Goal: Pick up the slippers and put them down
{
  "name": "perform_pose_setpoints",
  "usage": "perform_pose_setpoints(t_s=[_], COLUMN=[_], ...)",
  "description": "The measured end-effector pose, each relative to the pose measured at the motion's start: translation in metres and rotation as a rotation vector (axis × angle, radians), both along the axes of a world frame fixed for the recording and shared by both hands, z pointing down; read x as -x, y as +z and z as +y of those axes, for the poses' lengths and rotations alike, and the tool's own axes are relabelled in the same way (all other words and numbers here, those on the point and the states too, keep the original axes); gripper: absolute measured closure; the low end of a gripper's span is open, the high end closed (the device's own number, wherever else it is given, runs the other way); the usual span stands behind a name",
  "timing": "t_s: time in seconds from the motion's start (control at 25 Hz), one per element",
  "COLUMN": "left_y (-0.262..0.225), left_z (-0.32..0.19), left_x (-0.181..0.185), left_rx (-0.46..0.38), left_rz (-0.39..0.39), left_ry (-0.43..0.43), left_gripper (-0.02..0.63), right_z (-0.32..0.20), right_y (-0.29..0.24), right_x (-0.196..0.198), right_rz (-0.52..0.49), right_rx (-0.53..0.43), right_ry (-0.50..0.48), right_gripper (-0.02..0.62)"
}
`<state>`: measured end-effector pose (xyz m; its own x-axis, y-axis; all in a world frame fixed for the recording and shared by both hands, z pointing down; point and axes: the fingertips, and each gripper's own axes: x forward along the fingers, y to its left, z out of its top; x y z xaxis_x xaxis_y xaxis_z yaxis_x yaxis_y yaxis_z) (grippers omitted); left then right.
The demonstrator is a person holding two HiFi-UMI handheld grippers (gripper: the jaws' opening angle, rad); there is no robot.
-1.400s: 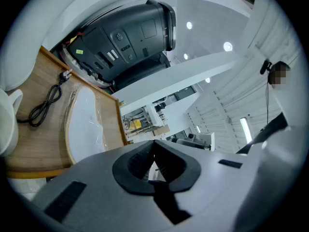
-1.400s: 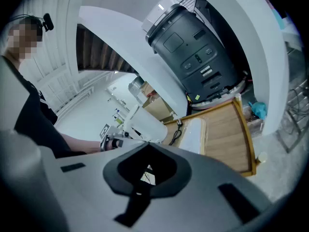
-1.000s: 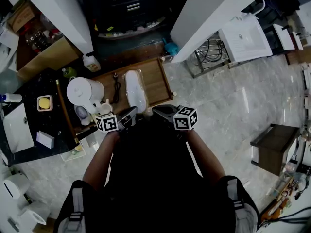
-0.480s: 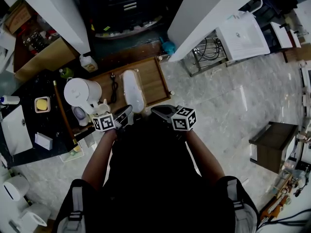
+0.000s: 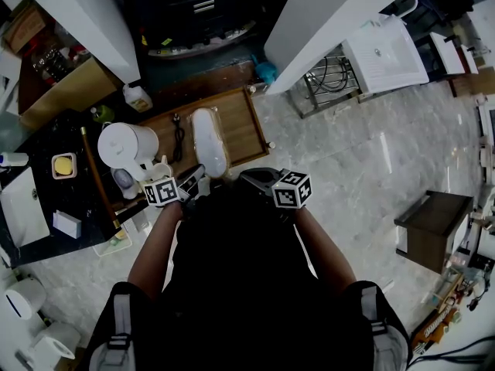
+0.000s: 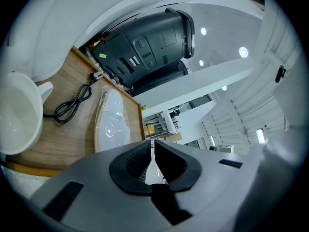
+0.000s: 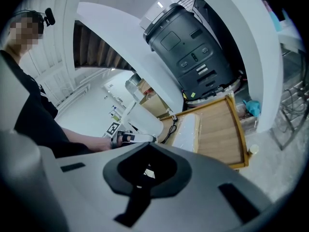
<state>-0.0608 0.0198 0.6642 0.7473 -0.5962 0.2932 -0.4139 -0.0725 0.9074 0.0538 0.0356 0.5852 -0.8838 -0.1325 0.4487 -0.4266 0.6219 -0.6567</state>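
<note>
A pair of white slippers (image 5: 207, 139) wrapped in clear plastic lies on a wooden tray (image 5: 244, 122) on the floor in front of me. In the left gripper view the slippers (image 6: 114, 124) lie just beyond the jaws, left of them. My left gripper (image 5: 199, 181) hovers by the tray's near edge; the left gripper (image 6: 153, 145) is shut with nothing in it. My right gripper (image 5: 249, 177) is beside it, near the tray's near right corner; the right gripper (image 7: 148, 147) looks shut and empty. In its view the slippers (image 7: 187, 129) lie ahead on the tray (image 7: 219, 132).
A white kettle (image 5: 128, 145) and a black coiled cable (image 5: 179, 137) share the tray's left part. A dark machine (image 6: 149, 47) stands behind the tray between white pillars (image 5: 325, 22). A dark counter (image 5: 46, 199) is at the left, a brown stool (image 5: 429, 234) at the right.
My left gripper has sunk a little and drifted left toward the tray's near edge. The right gripper has kept still. Both stay shut.
</note>
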Motion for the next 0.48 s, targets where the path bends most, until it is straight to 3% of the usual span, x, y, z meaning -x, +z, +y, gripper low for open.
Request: perform_pose_setpoints(t_s=[0.48], left_y=[0.024], left_z=[0.004], left_x=[0.004], left_rx=[0.047], left_rz=[-0.028], left_ry=[0.003], left_gripper=[0.591], right_z=[0.001], right_y=[0.006], right_x=[-0.009], right_rz=[0.012], right_rx=[0.018], right_ry=[0.016], right_gripper=[0.589])
